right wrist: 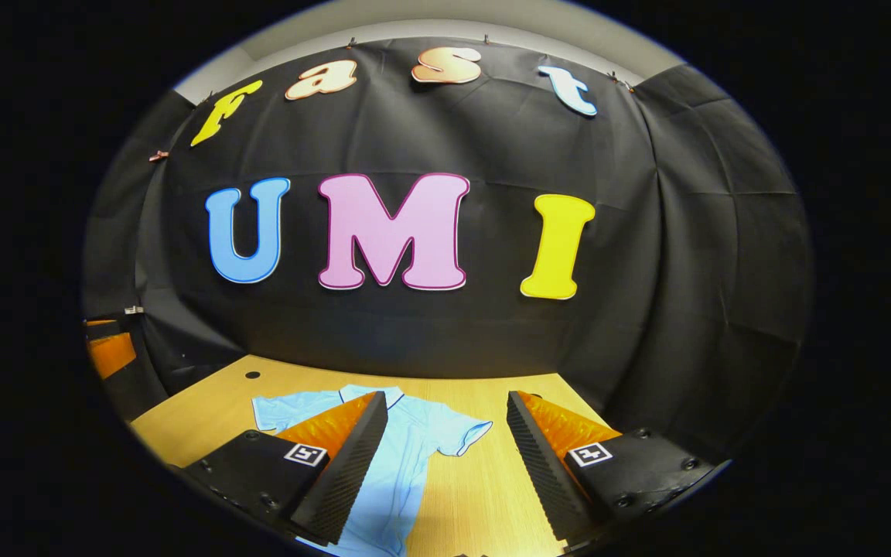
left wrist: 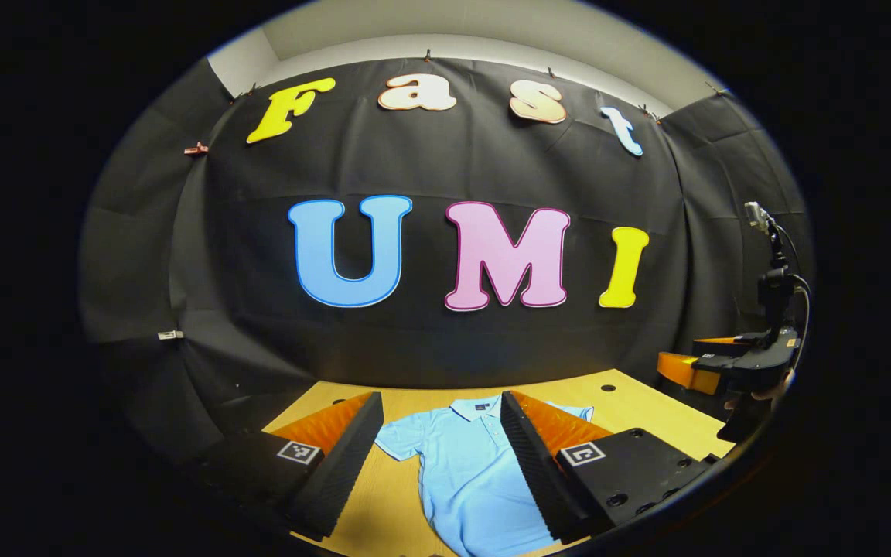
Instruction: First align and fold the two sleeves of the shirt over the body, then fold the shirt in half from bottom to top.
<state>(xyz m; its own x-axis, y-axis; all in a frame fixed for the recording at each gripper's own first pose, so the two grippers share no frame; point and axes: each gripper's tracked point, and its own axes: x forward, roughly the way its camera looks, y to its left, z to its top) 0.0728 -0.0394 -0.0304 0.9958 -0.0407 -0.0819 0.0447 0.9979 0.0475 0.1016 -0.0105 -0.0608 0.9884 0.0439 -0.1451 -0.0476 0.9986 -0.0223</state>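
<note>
A soft, matt cloth shirt (left wrist: pixel 472 472) lies on a smooth wood-grain table (left wrist: pixel 650 414); ribbed fingers (left wrist: pixel 527 456).

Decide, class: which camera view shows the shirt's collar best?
The left gripper view: the collar lies open between the fingers. In the right gripper view, the collar is partly behind a finger.

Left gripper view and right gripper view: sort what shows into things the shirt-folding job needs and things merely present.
Needed for the job:
- light blue polo shirt, lying flat, sleeves spread, not yet folded
- left gripper, jaws open above the shirt
- right gripper, jaws open above the shirt's sleeve side

Merely present:
- wooden table bearing the shirt
- clips pinning the black cloth wall
</note>
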